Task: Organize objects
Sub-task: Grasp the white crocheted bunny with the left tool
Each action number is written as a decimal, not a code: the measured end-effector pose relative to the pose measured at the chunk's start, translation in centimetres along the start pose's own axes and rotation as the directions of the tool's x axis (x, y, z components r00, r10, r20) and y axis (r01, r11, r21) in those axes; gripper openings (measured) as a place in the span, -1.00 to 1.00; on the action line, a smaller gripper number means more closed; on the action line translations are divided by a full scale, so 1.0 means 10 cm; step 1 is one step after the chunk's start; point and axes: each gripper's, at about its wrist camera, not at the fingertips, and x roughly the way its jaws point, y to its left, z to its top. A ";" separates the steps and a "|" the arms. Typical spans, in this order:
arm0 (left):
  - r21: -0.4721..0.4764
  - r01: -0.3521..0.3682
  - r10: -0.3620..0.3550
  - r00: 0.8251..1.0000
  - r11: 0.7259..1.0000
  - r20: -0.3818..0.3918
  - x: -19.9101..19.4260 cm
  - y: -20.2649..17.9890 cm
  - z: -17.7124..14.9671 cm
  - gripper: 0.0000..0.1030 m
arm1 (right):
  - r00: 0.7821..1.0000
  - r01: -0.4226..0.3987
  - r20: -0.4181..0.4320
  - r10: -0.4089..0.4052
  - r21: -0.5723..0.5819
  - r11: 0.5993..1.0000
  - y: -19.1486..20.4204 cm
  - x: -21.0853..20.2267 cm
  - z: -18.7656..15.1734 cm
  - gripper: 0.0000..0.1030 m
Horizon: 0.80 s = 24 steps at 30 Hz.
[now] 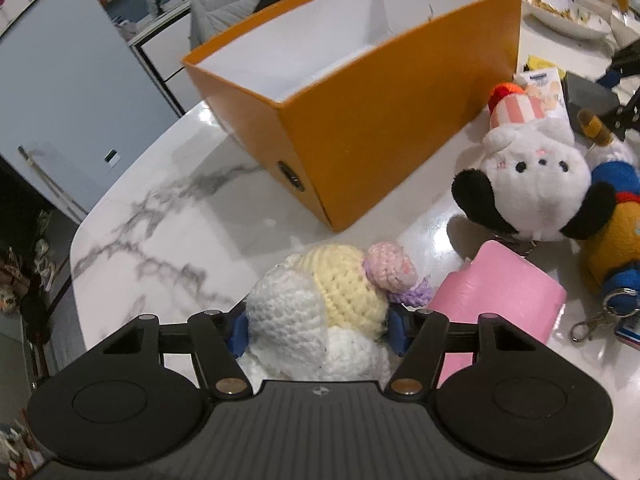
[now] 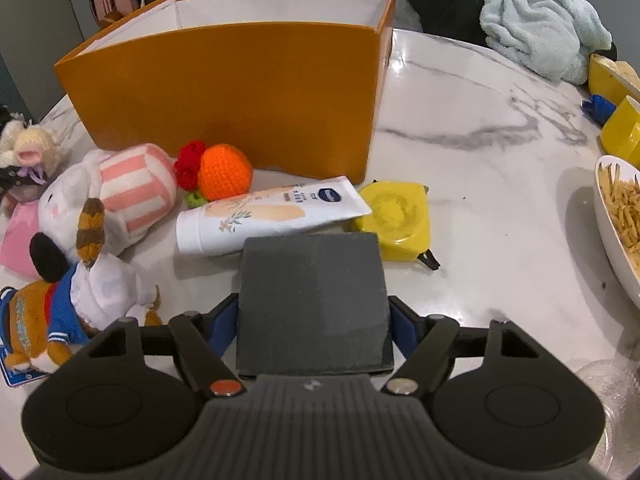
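The crochet doll (image 1: 320, 312) sits between my left gripper (image 1: 318, 330) pads, which are clamped on its soft body just off the worktop (image 1: 168, 216). I'd lift it straight, then carry it ahead to the orange box (image 1: 360, 92) — clearing the rim. My right gripper (image 2: 314, 326) is clenched on the grey box (image 2: 314, 300) — I'd keep that one steady.

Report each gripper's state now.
Left gripper: shut on the crocheted doll.
Right gripper: shut on the dark grey box.
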 end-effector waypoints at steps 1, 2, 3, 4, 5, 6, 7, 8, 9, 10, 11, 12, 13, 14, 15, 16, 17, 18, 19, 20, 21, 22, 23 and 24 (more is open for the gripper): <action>-0.011 -0.002 0.002 1.000 1.000 0.004 -0.05 0.02 -0.01 0.42 | 1.000 0.003 -0.003 -0.003 -0.007 1.000 0.01 0.00 0.00 0.48; -0.023 -0.005 0.005 1.000 1.000 0.009 -0.10 0.03 -0.03 0.42 | 1.000 0.005 -0.007 -0.005 -0.013 1.000 0.01 -0.01 0.00 0.48; -0.033 -0.008 0.008 1.000 0.999 0.013 -0.15 0.05 -0.04 0.42 | 1.000 0.006 -0.010 -0.006 -0.015 1.000 0.00 -0.02 0.00 0.48; -0.045 -0.012 0.013 1.000 0.999 0.017 -0.20 0.06 -0.05 0.42 | 1.000 0.006 -0.009 -0.006 -0.014 1.000 -0.01 -0.04 0.00 0.48; -0.053 -0.015 0.016 1.000 0.998 0.020 -0.24 0.08 -0.06 0.42 | 1.000 0.008 -0.006 -0.008 -0.012 1.000 -0.01 -0.06 0.00 0.48; -0.061 -0.019 0.020 1.000 0.998 0.024 -0.28 0.09 -0.07 0.42 | 1.000 0.010 -0.001 -0.010 -0.010 1.000 -0.02 -0.08 0.00 0.48; -0.067 -0.022 0.024 0.999 0.997 0.028 -0.32 0.10 -0.07 0.42 | 1.000 0.012 0.009 -0.012 -0.008 1.000 -0.03 -0.12 0.01 0.48; -0.072 -0.026 0.028 0.999 0.997 0.033 -0.37 0.11 -0.07 0.42 | 1.000 0.016 0.017 -0.015 -0.006 1.000 -0.04 -0.16 0.01 0.48; -0.075 -0.028 0.031 0.999 0.997 0.037 -0.42 0.12 -0.07 0.42 | 0.999 0.019 0.026 -0.019 -0.004 1.000 -0.05 -0.20 0.02 0.48; -0.076 -0.031 0.034 0.999 0.997 0.041 -0.46 0.12 -0.07 0.42 | 0.999 0.024 0.036 -0.023 -0.003 1.000 -0.06 -0.24 0.03 0.48; -0.075 -0.034 0.037 0.998 0.997 0.046 -0.51 0.12 -0.07 0.42 | 0.999 0.028 0.046 -0.028 0.000 1.000 -0.07 -0.29 0.04 0.48; -0.074 -0.038 0.042 0.998 0.997 0.051 -0.55 0.11 -0.07 0.42 | 0.998 0.030 0.052 -0.030 0.002 1.000 -0.08 -0.33 0.05 0.48; -0.075 -0.040 0.044 0.997 0.996 0.055 -0.59 0.10 -0.07 0.42 | 0.998 0.031 0.060 -0.032 0.006 0.999 -0.09 -0.37 0.05 0.48; -0.076 -0.041 0.046 0.997 0.996 0.061 -0.64 0.09 -0.06 0.42 | 0.997 0.033 0.067 -0.033 0.009 0.999 -0.09 -0.41 0.06 0.48; -0.076 -0.042 0.047 0.997 0.996 0.066 -0.68 0.08 -0.06 0.42 | 0.997 0.034 0.072 -0.034 0.010 0.999 -0.10 -0.44 0.06 0.48; -0.076 -0.042 0.047 0.996 0.996 0.072 -0.72 0.06 -0.05 0.42 | 0.996 0.036 0.079 -0.036 0.010 0.999 -0.10 -0.48 0.06 0.48; -0.074 -0.041 0.047 0.996 0.996 0.077 -0.75 0.05 -0.04 0.42 | 0.995 0.038 0.087 -0.039 0.010 0.999 -0.10 -0.53 0.06 0.48; -0.072 -0.041 0.047 0.995 0.997 0.083 -0.79 0.04 -0.04 0.42 | 0.995 0.040 0.093 -0.041 0.010 0.999 -0.09 -0.56 0.06 0.47; -0.071 -0.042 0.048 0.995 0.997 0.088 -0.82 0.02 -0.02 0.42 | 0.994 0.040 0.100 -0.041 0.010 0.999 -0.09 -0.60 0.06 0.47; -0.069 -0.041 0.047 0.994 0.997 0.095 -0.85 0.00 -0.01 0.42 | 0.993 0.040 0.110 -0.041 0.012 0.999 -0.09 -0.65 0.07 0.47; -0.068 -0.039 0.046 0.994 0.997 0.101 -0.89 -0.01 0.01 0.42 | 0.992 0.039 0.117 -0.040 0.015 0.999 -0.10 -0.68 0.09 0.48; -0.067 -0.038 0.045 0.993 0.997 0.109 -0.92 -0.03 0.03 0.42 | 0.991 0.037 0.126 -0.039 0.019 0.999 -0.11 -0.72 0.10 0.48; -0.065 -0.037 0.044 0.992 0.997 0.115 -0.95 -0.05 0.05 0.42 | 0.990 0.035 0.138 -0.038 0.024 0.999 -0.12 -0.76 0.11 0.47; -0.065 -0.034 0.042 0.992 0.997 0.123 -0.97 -0.07 0.07 0.42 | 0.988 0.033 0.149 -0.037 0.029 0.999 -0.13 -0.81 0.13 0.48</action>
